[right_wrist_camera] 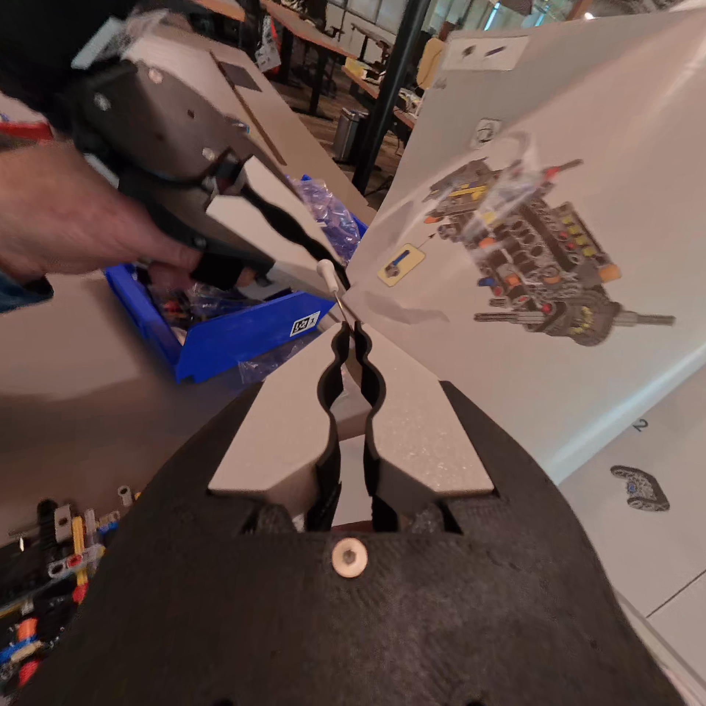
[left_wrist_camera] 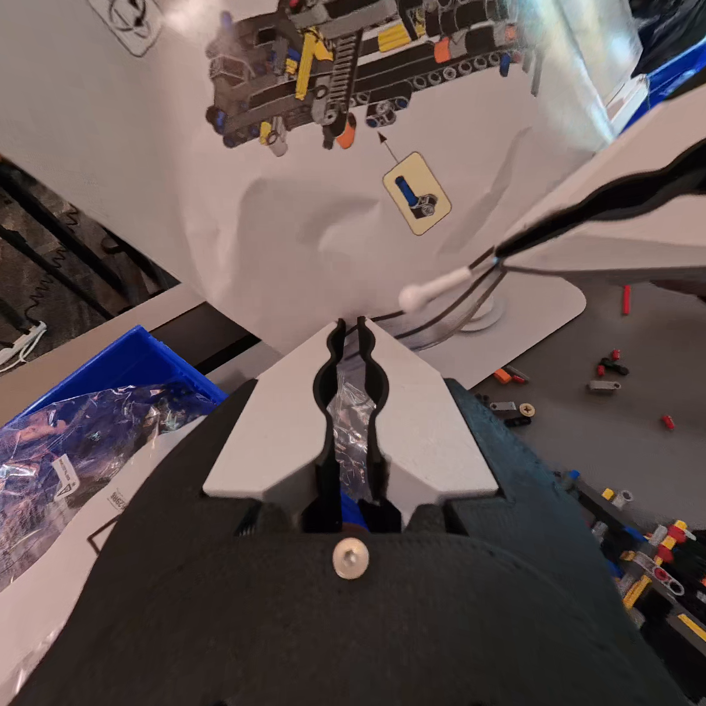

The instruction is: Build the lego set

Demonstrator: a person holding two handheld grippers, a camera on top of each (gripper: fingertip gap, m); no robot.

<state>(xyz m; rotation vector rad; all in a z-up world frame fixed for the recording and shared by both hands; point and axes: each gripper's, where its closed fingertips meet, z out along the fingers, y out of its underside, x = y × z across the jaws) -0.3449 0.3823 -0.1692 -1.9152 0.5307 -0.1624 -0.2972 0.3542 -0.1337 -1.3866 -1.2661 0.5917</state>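
Note:
The instruction booklet's open page (left_wrist_camera: 305,237) stands upright with a printed picture of the model; it also shows in the right wrist view (right_wrist_camera: 515,344). My left gripper (left_wrist_camera: 350,323) is shut on the page's lower edge, and it shows hand-held in the right wrist view (right_wrist_camera: 345,284). My right gripper (right_wrist_camera: 350,324) is shut on the thin wire of a white-tipped page holder (right_wrist_camera: 326,268), right at the page edge; it shows in the left wrist view (left_wrist_camera: 496,252). The partly built lego model (left_wrist_camera: 649,554) lies on the table, also seen at lower left in the right wrist view (right_wrist_camera: 57,554).
A blue bin (left_wrist_camera: 133,355) with clear plastic bags (left_wrist_camera: 76,439) sits left of the booklet, also in the right wrist view (right_wrist_camera: 229,336). Several loose lego pieces (left_wrist_camera: 611,366) lie on the grey table (left_wrist_camera: 630,439). A white rounded stand base (left_wrist_camera: 554,305) lies under the booklet. Across from one pair of fingers to the other is roughly 7 cm. The right tips stand about 20 cm off the partly built lego model (left_wrist_camera: 649,554). It turns up in the right wrist view (right_wrist_camera: 89,564) as well.

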